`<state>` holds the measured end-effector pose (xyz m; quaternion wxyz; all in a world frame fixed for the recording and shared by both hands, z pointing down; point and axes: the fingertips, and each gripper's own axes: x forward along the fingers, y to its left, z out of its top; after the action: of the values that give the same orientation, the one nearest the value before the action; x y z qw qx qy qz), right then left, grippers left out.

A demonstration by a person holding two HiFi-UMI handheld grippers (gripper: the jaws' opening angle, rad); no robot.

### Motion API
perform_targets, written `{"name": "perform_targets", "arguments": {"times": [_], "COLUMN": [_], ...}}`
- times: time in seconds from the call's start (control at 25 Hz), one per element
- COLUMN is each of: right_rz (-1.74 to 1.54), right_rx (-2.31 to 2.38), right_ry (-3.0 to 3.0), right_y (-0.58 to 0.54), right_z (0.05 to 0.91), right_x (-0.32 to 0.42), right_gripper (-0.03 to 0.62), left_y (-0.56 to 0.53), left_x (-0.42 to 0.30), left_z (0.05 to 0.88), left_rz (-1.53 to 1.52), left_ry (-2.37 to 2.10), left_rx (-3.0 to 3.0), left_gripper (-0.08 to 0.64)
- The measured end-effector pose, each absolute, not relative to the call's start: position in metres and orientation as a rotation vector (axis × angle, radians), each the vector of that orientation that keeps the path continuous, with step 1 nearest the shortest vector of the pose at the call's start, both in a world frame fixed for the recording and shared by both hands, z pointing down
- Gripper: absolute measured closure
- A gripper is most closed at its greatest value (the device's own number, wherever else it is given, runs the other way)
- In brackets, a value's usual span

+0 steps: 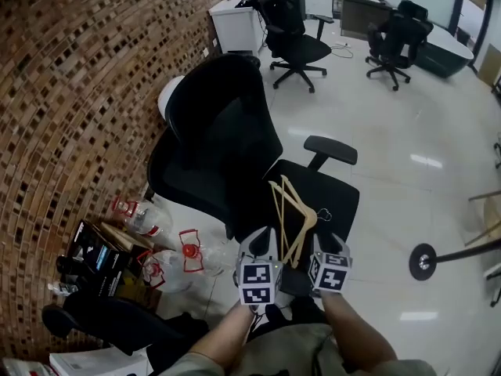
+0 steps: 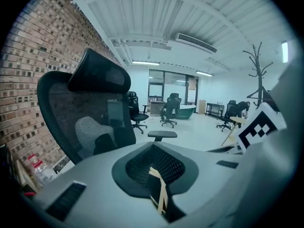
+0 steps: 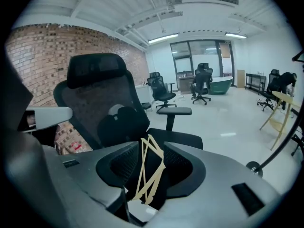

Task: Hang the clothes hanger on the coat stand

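Head view: black office chair (image 1: 227,131), mesh back, padded seat. The wooden clothes hanger (image 1: 296,214) lies flat on the seat: pale thin slats in a triangle, hook end towards the front edge. Left gripper (image 1: 262,237) and right gripper (image 1: 325,241), grey shells with marker cubes, sit just over the hanger's near end, one on each side. The coat stand (image 1: 423,262) is well apart at the right, a round dark base on glossy white floor. Brick wall (image 1: 70,92) at left, clear plastic bottles (image 1: 145,218) at its foot.

Left gripper view: left gripper (image 2: 154,167) jaws stand a little apart, ribbed black pads. Pale slats of the hanger (image 2: 160,194) show in the gap, but no pad is on them. The stand's dark branching top (image 2: 259,75) is far off at right.

Right gripper view: right gripper (image 3: 151,163) jaws stand wider apart. The hanger (image 3: 149,170) is framed between them on the seat, with nothing clamped.
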<state>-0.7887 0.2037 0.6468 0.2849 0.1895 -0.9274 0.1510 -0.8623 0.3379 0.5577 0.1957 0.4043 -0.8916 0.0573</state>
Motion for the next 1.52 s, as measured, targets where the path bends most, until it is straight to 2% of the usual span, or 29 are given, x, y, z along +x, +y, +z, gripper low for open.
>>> {"name": "perform_targets", "arguments": {"times": [0.4,0.72,1.04,1.16,1.36,1.52], "right_rz": [0.537,0.604,0.634,0.662,0.715,0.751], "right_rx": [0.57,0.614,0.717,0.697,0.685,0.642], "right_ry": [-2.351,-2.208,-2.069,-2.046,-1.972,-1.949], "right_y": [0.081,0.065,0.019,0.011,-0.012,-0.03], "right_z": [0.748,0.854,0.969,1.001,1.075,1.093], "right_x": [-0.891,-0.987,-1.043,-1.068,-1.082,-1.097], "right_gripper": [0.418,0.36,0.35,0.324,0.323,0.324], "left_y": [0.209,0.172,0.144,0.122,0.083,0.055], "left_x": [-0.962,-1.062,-1.135,-1.153,-1.157,-1.162], "left_z": [0.635,0.72,0.822,0.848,0.902,0.926], "left_rz": [0.235,0.24,0.295,0.324,0.324,0.347], "left_ry": [-2.409,-2.307,-2.191,-2.169,-2.118,-2.092], "left_rx": [1.105,1.12,1.127,1.163,1.178,1.175], "left_gripper": [0.541,0.541,0.541,0.543,0.541,0.541]}}
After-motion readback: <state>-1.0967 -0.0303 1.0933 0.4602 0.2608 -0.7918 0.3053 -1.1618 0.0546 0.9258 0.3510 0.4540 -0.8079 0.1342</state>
